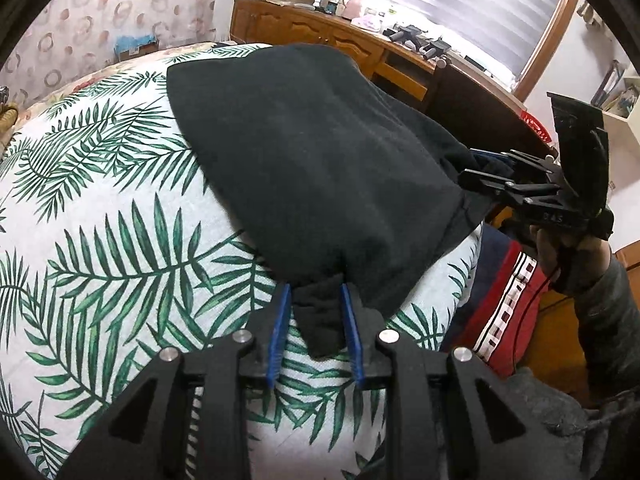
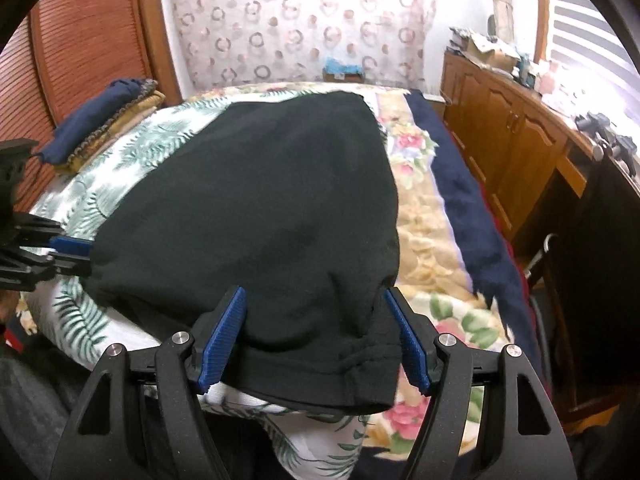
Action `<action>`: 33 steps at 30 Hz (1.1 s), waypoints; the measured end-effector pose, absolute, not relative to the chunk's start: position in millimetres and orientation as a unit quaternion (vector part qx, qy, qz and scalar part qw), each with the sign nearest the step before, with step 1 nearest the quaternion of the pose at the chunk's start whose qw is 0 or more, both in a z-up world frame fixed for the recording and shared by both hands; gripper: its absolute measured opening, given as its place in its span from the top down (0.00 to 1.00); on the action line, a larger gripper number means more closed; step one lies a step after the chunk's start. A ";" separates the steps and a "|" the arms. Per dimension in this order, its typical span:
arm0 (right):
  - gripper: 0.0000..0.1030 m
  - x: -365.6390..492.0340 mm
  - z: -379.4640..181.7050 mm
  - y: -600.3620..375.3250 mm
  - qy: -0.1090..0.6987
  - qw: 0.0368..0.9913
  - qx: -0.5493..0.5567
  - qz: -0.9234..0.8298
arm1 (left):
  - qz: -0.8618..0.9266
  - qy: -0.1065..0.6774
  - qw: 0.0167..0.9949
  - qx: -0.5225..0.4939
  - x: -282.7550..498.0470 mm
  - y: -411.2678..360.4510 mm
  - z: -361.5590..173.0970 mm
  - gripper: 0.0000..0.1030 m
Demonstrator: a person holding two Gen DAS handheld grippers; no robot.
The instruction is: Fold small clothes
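A black garment [image 1: 312,152] lies spread over the palm-leaf sheet [image 1: 100,208] on the bed. My left gripper [image 1: 315,292] is shut on one near corner of it, the cloth pinched between the blue pads [image 1: 280,328]. In the right wrist view the garment [image 2: 260,184] has its bunched near hem lifted off the sheet. My right gripper [image 2: 314,292] holds that thick bunch with its jaws wide, the cloth filling the gap. Each gripper shows in the other's view: the right gripper [image 1: 476,168] at the garment's right corner, the left gripper [image 2: 80,252] at its left edge.
A folded stack of clothes [image 2: 100,120] sits at the bed's far left. A floral blanket [image 2: 424,208] with a navy border lies right of the sheet. Wooden cabinets [image 2: 500,128] with clutter run along the right wall. A person's hand [image 1: 568,248] holds the right gripper.
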State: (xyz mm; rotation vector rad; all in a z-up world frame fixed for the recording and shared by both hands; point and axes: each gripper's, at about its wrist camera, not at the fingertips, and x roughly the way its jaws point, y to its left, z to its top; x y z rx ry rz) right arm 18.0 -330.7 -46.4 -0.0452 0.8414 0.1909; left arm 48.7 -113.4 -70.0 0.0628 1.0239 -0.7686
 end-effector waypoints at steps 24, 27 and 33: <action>0.19 10.7 -52.8 -267.8 0.386 0.898 -0.115 0.176 | -0.392 0.364 0.844 -0.026 102.2 -127.9 29.5 0.99; 0.19 17.3 -64.4 -275.4 0.392 0.898 -0.133 0.146 | -0.387 0.362 0.848 -0.036 107.3 -123.2 30.2 0.99; 0.80 33.6 -63.6 -314.9 0.390 0.905 -0.126 0.109 | -0.372 0.357 0.856 -0.042 118.2 -112.3 31.0 0.99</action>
